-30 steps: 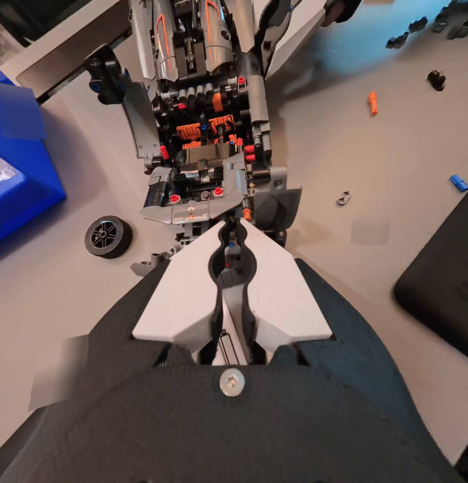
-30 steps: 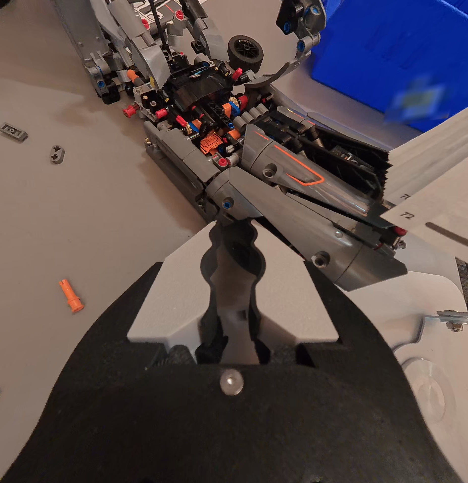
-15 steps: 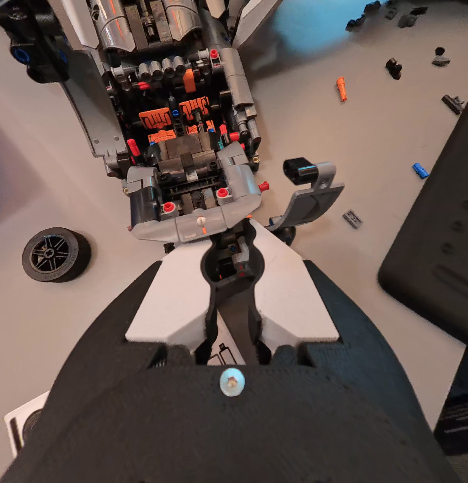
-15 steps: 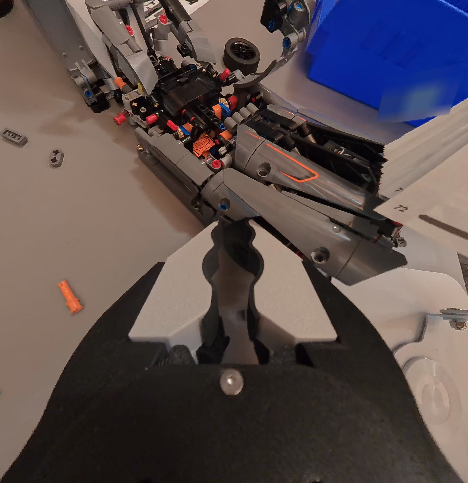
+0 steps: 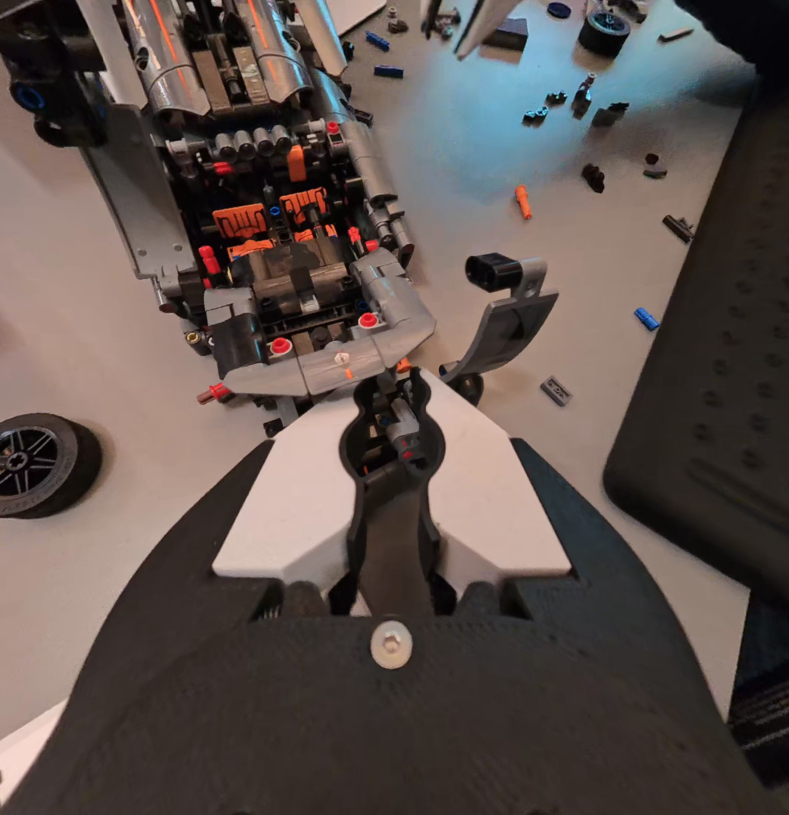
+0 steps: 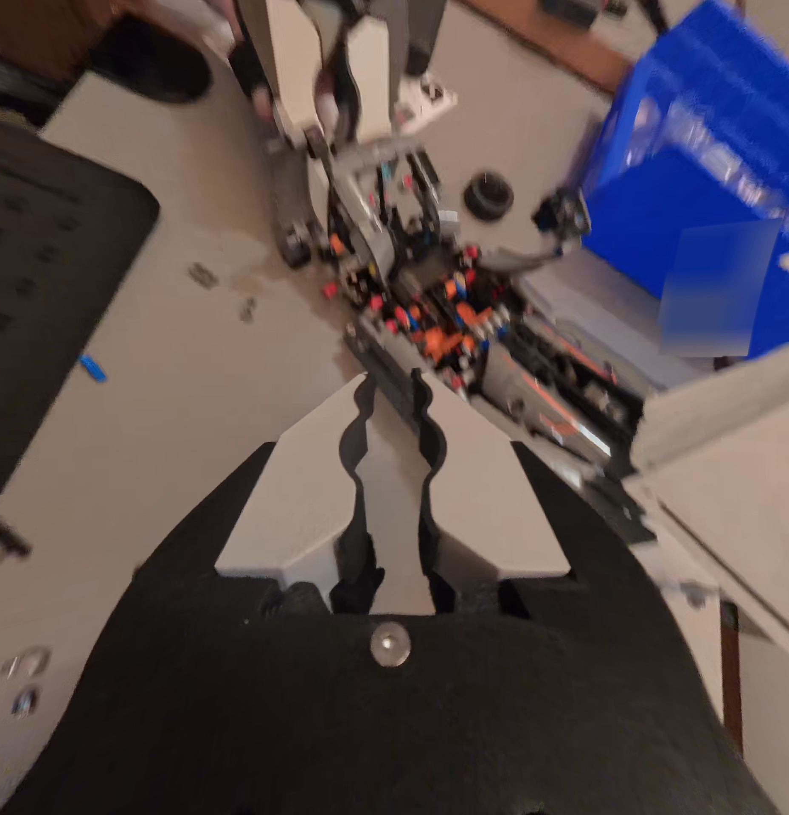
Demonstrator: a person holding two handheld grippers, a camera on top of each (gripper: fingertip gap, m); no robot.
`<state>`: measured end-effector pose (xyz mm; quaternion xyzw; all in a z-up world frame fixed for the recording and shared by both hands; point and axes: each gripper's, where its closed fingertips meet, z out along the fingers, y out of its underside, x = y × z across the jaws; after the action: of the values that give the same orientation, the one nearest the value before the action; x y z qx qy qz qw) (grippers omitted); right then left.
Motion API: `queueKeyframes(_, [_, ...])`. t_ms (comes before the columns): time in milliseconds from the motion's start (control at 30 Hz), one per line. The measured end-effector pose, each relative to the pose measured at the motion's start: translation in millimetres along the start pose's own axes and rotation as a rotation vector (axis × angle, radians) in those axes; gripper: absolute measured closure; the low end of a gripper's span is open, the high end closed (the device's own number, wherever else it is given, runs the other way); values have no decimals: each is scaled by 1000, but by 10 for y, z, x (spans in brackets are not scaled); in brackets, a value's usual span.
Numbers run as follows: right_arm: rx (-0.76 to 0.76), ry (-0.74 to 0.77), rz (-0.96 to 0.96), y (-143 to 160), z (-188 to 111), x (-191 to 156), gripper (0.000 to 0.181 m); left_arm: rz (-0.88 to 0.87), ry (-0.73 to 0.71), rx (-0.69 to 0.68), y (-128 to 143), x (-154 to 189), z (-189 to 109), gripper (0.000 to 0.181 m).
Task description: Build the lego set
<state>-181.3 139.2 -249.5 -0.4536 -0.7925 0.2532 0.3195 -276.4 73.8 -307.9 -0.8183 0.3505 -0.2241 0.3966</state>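
Observation:
The partly built grey, black and orange lego car [image 5: 273, 264] lies on the table. My left gripper [image 5: 390, 383] is shut on a small grey part at the car's front end. A loose grey fender piece [image 5: 507, 317] with a black connector lies just right of the car's nose. The right wrist view is blurred: my right gripper [image 6: 391, 379] has its jaws a narrow gap apart with bare table showing between them. It sits back from the side of the car [image 6: 428, 317]. The left gripper [image 6: 339, 88] shows at the car's far end.
A loose black wheel [image 5: 26, 463] lies left of the car. A black mat [image 5: 714, 353] borders the right. An orange pin [image 5: 522, 200], a blue pin [image 5: 646, 318], a grey plate [image 5: 555, 390] and several dark bits lie about. A blue bin [image 6: 692, 176] and paper pages [image 6: 714, 441] sit beside the car. My right fingertips sit around 12 centimeters from my left ones. The grey plate [image 5: 555, 390] is closer to my left gripper, around 8 centimeters from its tips; the right tips are 15 centimeters off.
The grey fender piece has come away from the car's nose and lies beside it. My right gripper has pulled back and up from the car's rear flank. My left gripper keeps its hold.

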Motion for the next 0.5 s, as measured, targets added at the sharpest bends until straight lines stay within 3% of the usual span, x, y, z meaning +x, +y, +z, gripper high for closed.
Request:
queueKeyframes(67, [55, 44, -73, -223, 174, -112, 147, -8, 13, 21, -28, 18, -10, 167])
queueKeyframes(167, [74, 144, -172, -341, 494, -145, 142, -16, 11, 30, -31, 20, 19, 167])
queueKeyframes(367, [58, 164, -201, -273, 946, -199, 126, 33, -4, -6, -13, 93, 92, 171])
queueKeyframes(500, [60, 194, -189, -258, 1003, -149, 123, 43, -34, 9, -74, 87, 125, 171])
